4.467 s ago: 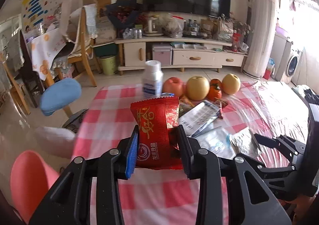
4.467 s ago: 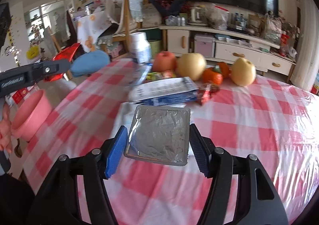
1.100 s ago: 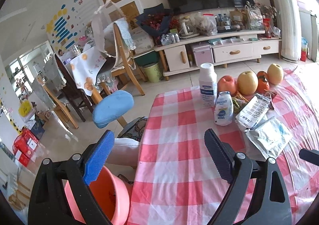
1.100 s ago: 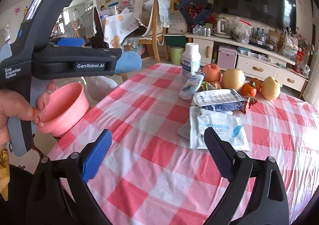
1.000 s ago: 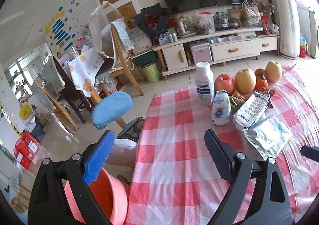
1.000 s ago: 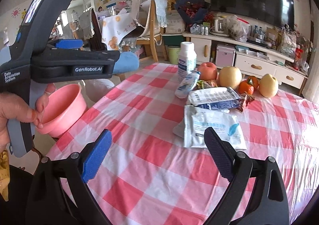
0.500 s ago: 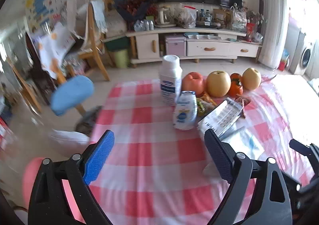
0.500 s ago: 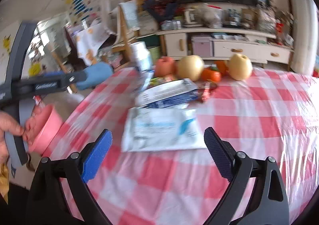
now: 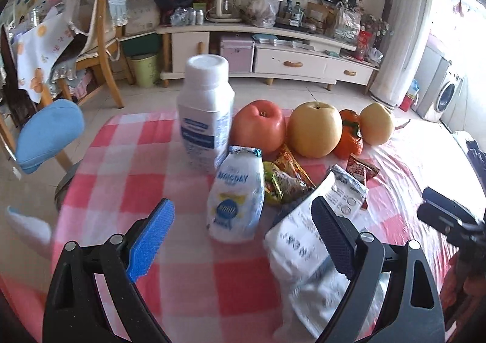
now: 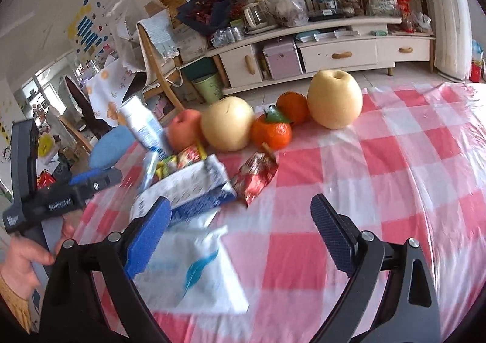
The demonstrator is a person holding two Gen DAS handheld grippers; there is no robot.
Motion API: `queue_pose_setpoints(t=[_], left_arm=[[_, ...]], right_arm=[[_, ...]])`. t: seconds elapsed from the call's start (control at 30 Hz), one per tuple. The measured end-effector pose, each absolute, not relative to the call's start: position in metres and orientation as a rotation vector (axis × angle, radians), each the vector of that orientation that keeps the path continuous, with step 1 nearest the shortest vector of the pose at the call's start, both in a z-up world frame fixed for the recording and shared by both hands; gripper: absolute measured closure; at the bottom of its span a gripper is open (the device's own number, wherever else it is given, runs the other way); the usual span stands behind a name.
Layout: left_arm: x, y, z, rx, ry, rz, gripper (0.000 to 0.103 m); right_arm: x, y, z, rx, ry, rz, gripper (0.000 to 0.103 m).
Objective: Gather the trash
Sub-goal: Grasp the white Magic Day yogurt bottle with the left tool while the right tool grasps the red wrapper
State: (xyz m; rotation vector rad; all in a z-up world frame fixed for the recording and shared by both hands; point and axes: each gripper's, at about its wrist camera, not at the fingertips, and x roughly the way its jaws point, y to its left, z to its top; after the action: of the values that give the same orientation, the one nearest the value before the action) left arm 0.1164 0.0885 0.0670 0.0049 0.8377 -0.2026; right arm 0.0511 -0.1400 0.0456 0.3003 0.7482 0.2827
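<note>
Trash lies on the red-checked tablecloth [image 9: 145, 173]. In the left wrist view, a white pouch [image 9: 237, 197] lies just ahead of my open left gripper [image 9: 241, 230]. A white printed packet [image 9: 306, 236] touches the gripper's right pad. Crumpled candy wrappers [image 9: 285, 179] and a small red wrapper [image 9: 361, 168] lie behind. My right gripper [image 10: 240, 233] is open over a flat white sachet [image 10: 194, 270], with the blue-and-white packet [image 10: 188, 191] and the red wrapper [image 10: 255, 176] beyond. Both grippers hold nothing.
A white bottle [image 9: 206, 112] stands at the back. Beside it are an apple [image 9: 258, 127], pears [image 10: 334, 103] and oranges [image 10: 272, 132]. A blue stool [image 9: 48, 136] stands off the table's left edge. A hand [image 10: 21, 258] holds the left gripper's handle [image 10: 60, 194].
The red packet and foil sachet held 4.5 s ago are gone from the grippers. Both open grippers have swung from the pink bin side and moved in close to the pile.
</note>
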Motion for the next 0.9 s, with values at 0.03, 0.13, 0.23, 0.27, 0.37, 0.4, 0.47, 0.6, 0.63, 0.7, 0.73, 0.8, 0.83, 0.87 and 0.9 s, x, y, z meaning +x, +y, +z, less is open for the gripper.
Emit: queue_pose_setpoints(t=[0.03, 0.13, 0.23, 0.27, 0.37, 0.4, 0.47, 0.6, 0.63, 0.7, 0.73, 0.8, 0.83, 0.87, 0.9], left_arm=[[0.121, 0.086, 0.064, 0.008, 0.842, -0.203, 0.012], [0.134, 0.084, 0.055, 0.014, 0.864, -0.199, 0.012], [0.147, 0.086, 0.046, -0.010, 0.872, -0.205, 0.012], [0.149, 0.088, 0.045, -0.019, 0.873, -0.208, 0.012], [0.157, 0.092, 0.041, -0.042, 0.879, -0.213, 0.012], [0.160, 0.093, 0.039, -0.046, 0.880, -0.215, 0.012], [0.164, 0.096, 0.038, -0.060, 0.881, -0.220, 0.012], [0.174, 0.098, 0.031, -0.094, 0.905, -0.236, 0.012], [0.176, 0.097, 0.029, -0.094, 0.909, -0.239, 0.012], [0.181, 0.094, 0.024, -0.089, 0.923, -0.253, 0.014], [0.184, 0.093, 0.021, -0.091, 0.929, -0.262, 0.019], [0.186, 0.093, 0.019, -0.101, 0.935, -0.277, 0.022], [0.187, 0.093, 0.018, -0.106, 0.933, -0.287, 0.025], [0.188, 0.092, 0.017, -0.108, 0.932, -0.301, 0.027], [0.188, 0.091, 0.016, -0.109, 0.932, -0.313, 0.030]], right_arm=[[0.059, -0.142, 0.043, 0.304, 0.754, 0.285, 0.010], [0.078, -0.142, 0.035, 0.317, 0.775, 0.301, 0.022], [0.093, -0.147, 0.027, 0.360, 0.796, 0.301, 0.026], [0.098, -0.150, 0.024, 0.381, 0.800, 0.306, 0.027], [0.109, -0.152, 0.019, 0.401, 0.814, 0.319, 0.033], [0.112, -0.151, 0.017, 0.401, 0.819, 0.322, 0.034], [0.117, -0.150, 0.014, 0.400, 0.827, 0.327, 0.034], [0.123, -0.146, 0.008, 0.392, 0.844, 0.340, 0.036], [0.125, -0.144, 0.005, 0.388, 0.854, 0.344, 0.040], [0.130, -0.140, 0.002, 0.385, 0.865, 0.352, 0.043], [0.131, -0.139, 0.000, 0.384, 0.868, 0.355, 0.044], [0.133, -0.135, -0.003, 0.383, 0.872, 0.372, 0.048], [0.134, -0.133, -0.004, 0.383, 0.872, 0.385, 0.051], [0.134, -0.131, -0.005, 0.379, 0.875, 0.394, 0.052], [0.135, -0.130, -0.004, 0.379, 0.875, 0.407, 0.056]])
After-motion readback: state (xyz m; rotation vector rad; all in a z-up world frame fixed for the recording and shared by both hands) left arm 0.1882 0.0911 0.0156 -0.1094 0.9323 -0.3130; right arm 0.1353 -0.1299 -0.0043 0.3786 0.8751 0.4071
